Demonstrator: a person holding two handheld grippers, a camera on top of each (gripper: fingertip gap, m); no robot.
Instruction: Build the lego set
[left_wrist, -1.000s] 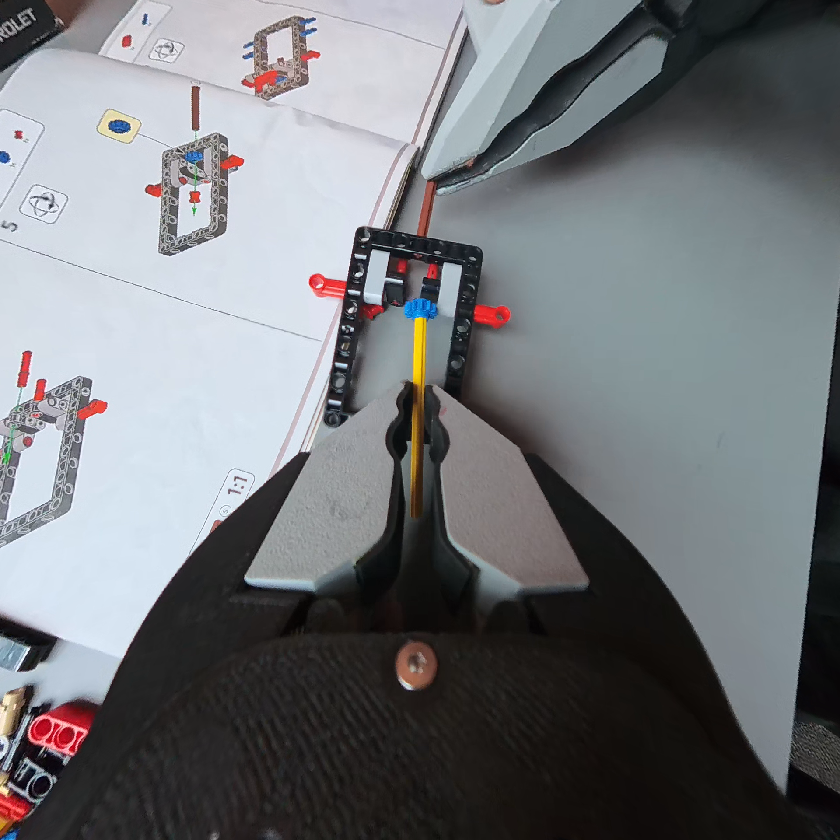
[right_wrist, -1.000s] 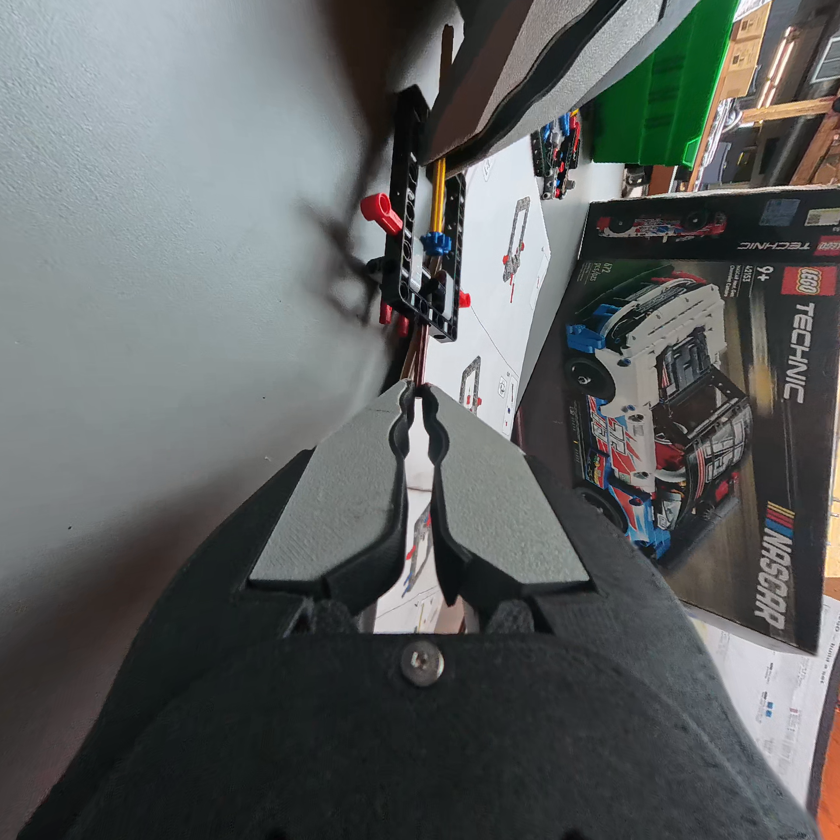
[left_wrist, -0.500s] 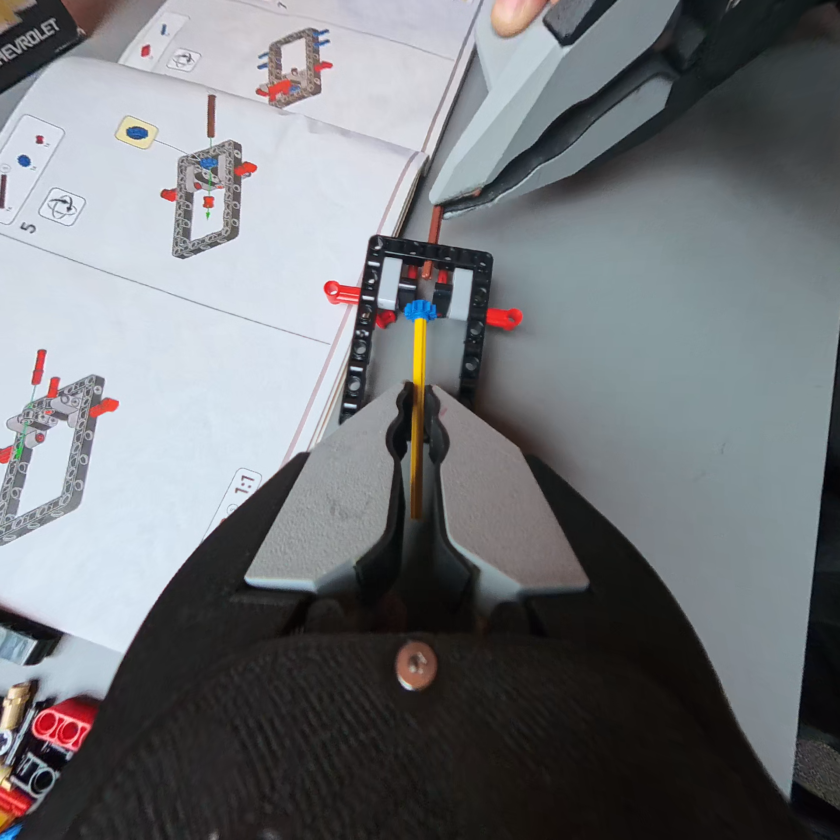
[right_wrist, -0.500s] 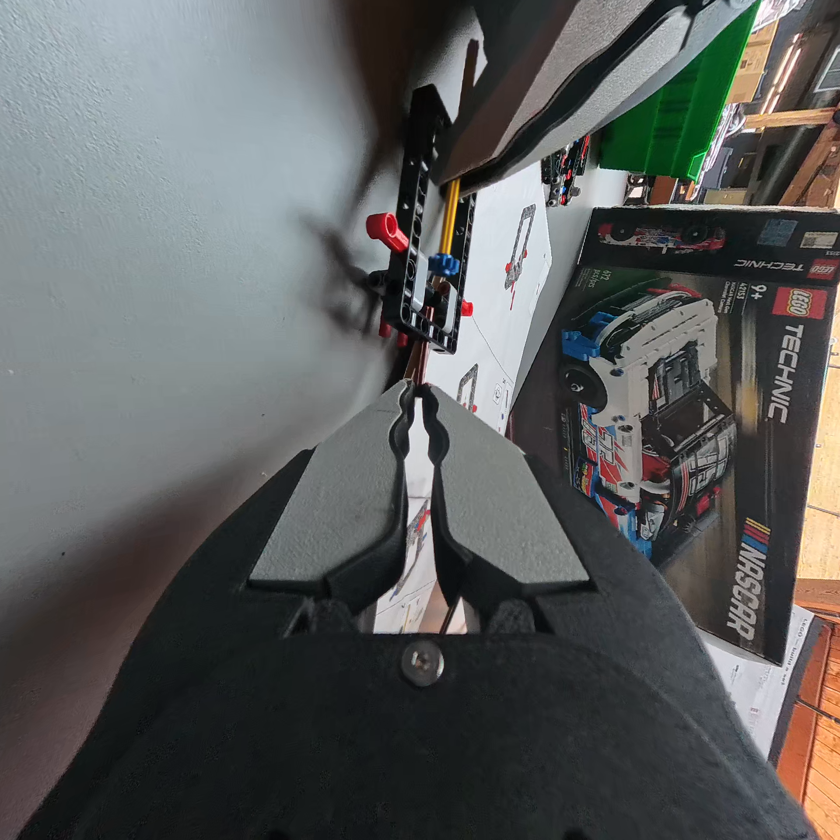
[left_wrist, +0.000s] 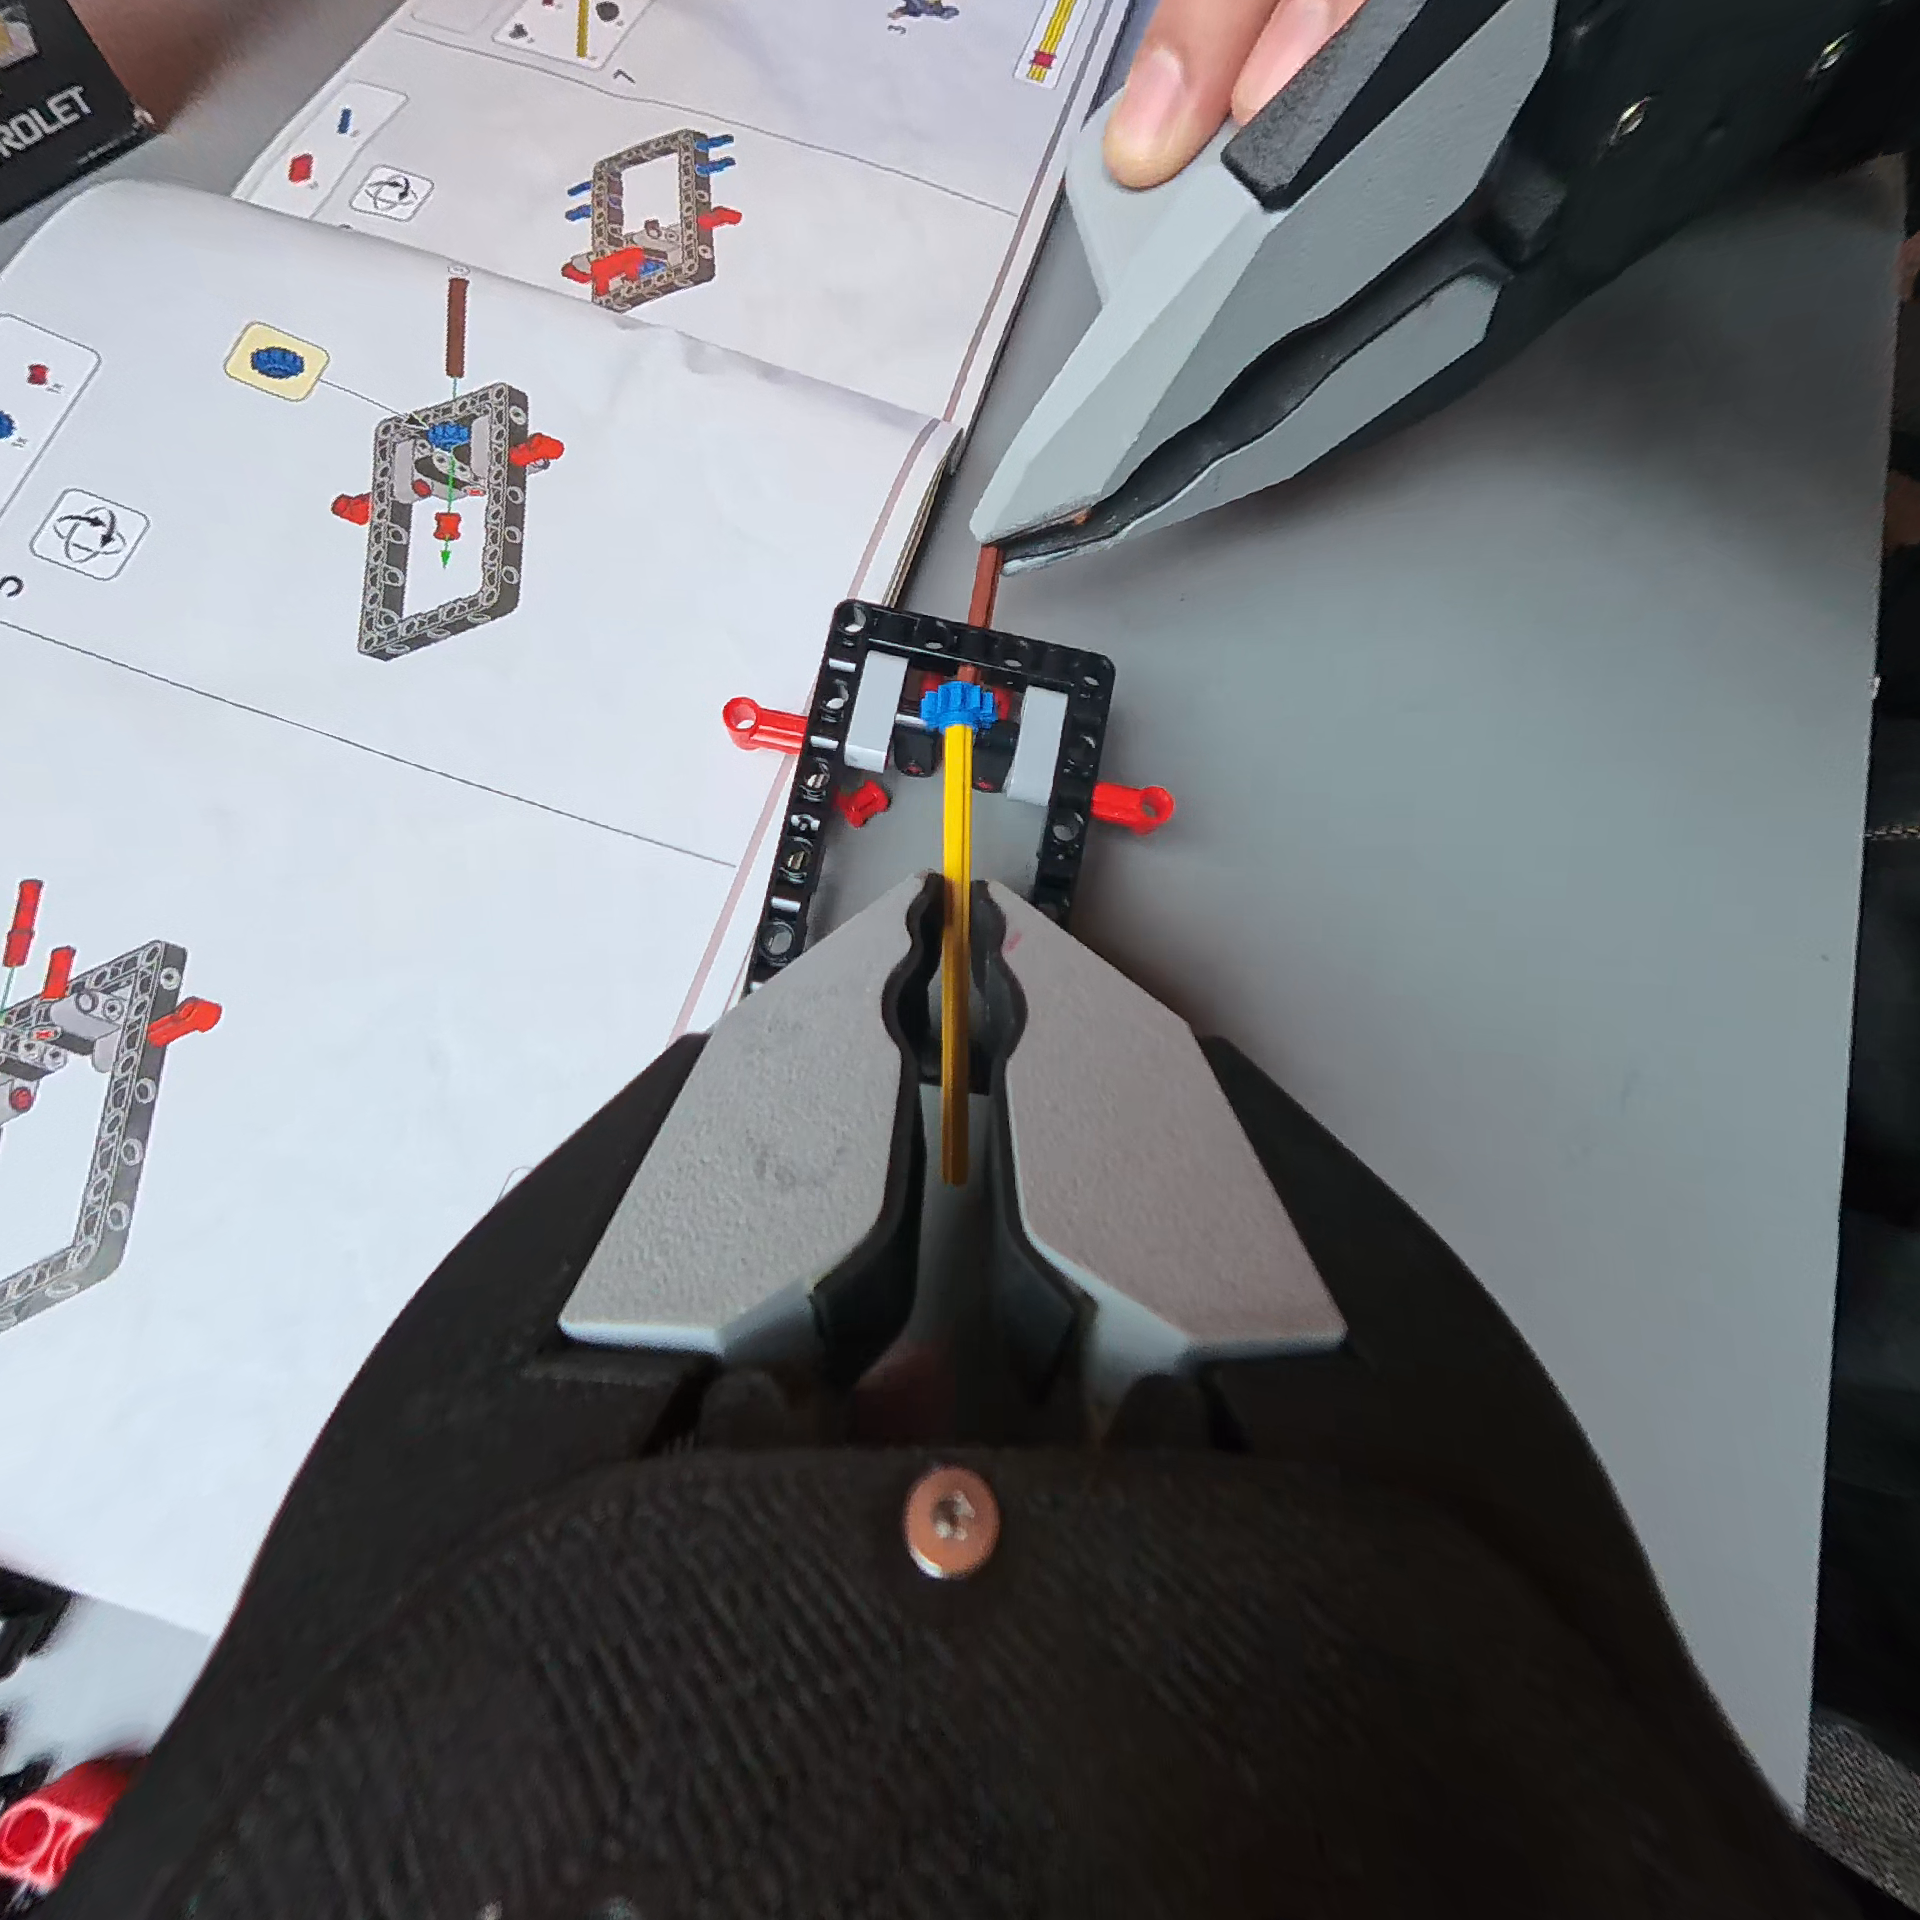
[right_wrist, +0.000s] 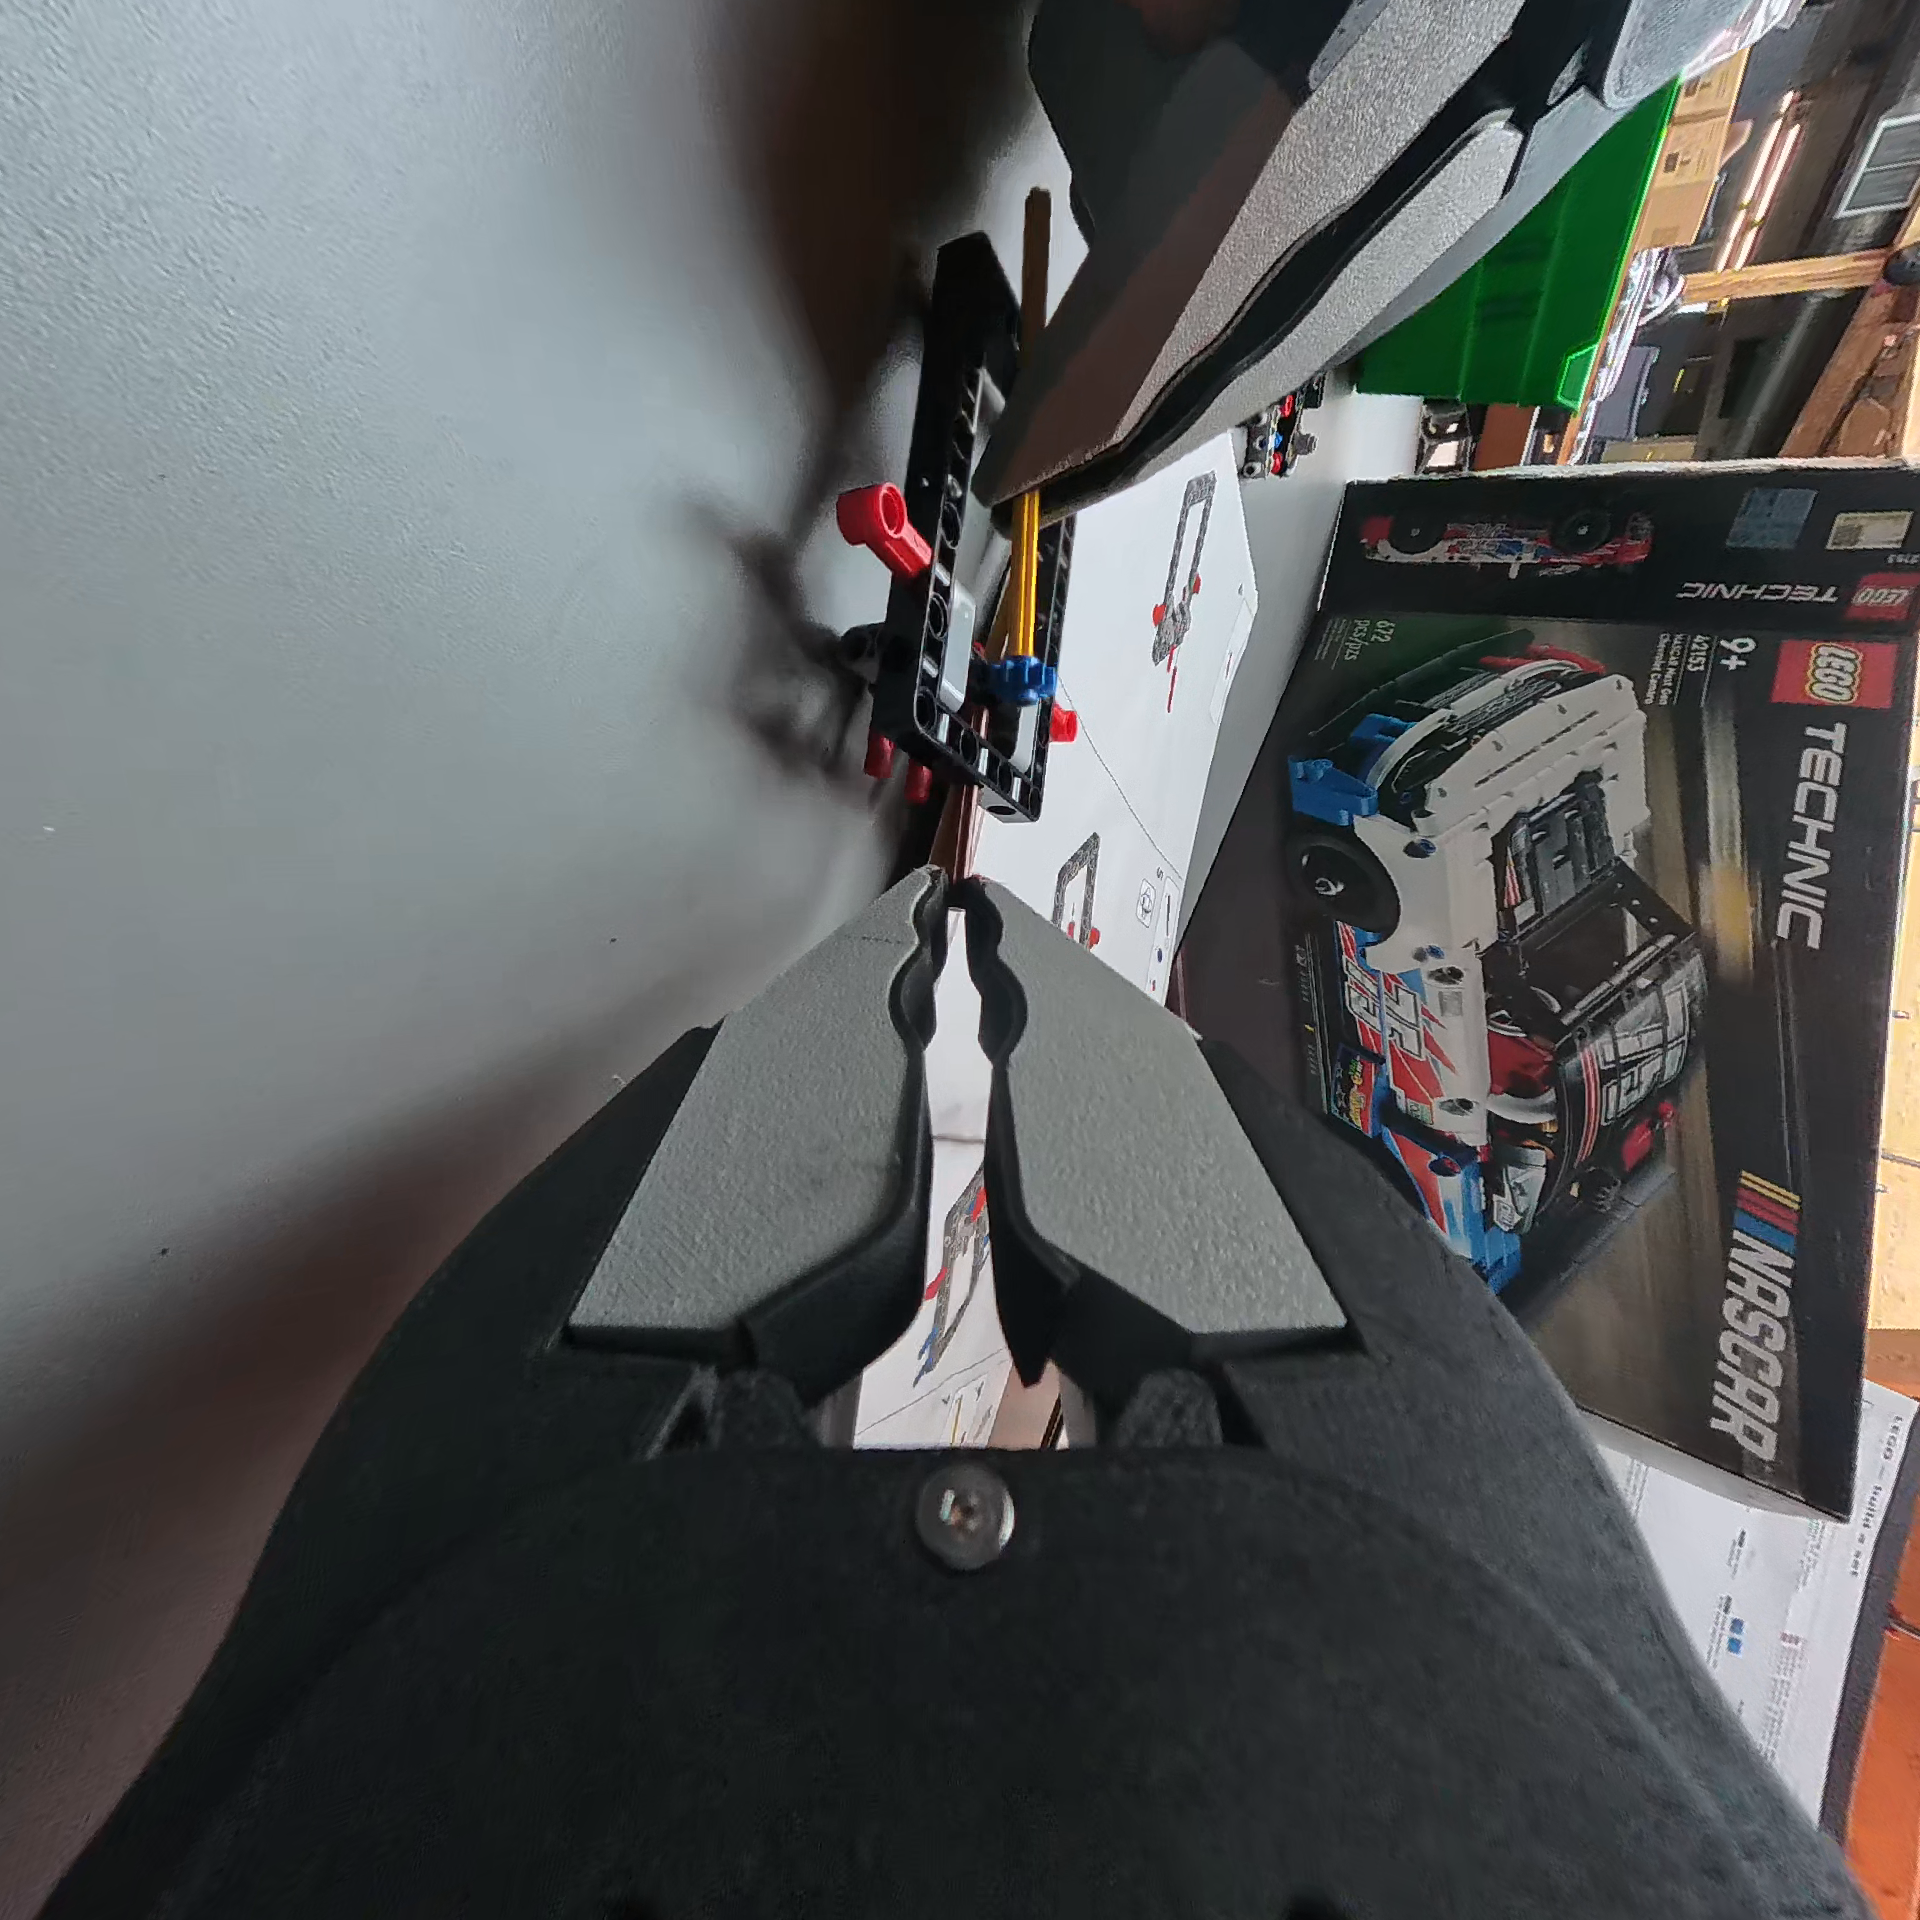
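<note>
Grey table, green bin, wooden beams

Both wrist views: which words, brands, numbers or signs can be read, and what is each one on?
I do not copy writing out; here is what bears it.
Dark box with a race-car picture: logo, large lettering, numbers, all legible.
Instruction booklet: step numbers, tiny part counts.
Black corner, left wrist view: white letters, cut off.
White sheet by the box: print too small to read.
</note>
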